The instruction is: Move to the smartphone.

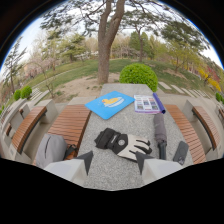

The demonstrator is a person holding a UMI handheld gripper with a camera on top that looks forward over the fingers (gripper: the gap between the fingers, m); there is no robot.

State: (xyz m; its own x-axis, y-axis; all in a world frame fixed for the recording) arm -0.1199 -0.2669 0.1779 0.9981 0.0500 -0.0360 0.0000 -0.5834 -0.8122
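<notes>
The smartphone (181, 152), a dark slab, lies at the right edge of the grey stone table (125, 125), just right of a folded grey umbrella (160, 134). My gripper (114, 162) is open and holds nothing. Its two dark fingertips (86, 161) point over the table's near end. The phone sits ahead and to the right of the right finger. A black-and-white glove (124, 143) lies just ahead of the fingers, roughly between them.
Farther along the table lie a blue book (110, 104), a printed leaflet (146, 104) and a purple pen (159, 102). Wooden benches (70, 125) flank both sides; a grey bag (50, 149) rests on the left one. A tree trunk (105, 50) and a bush (138, 75) stand beyond.
</notes>
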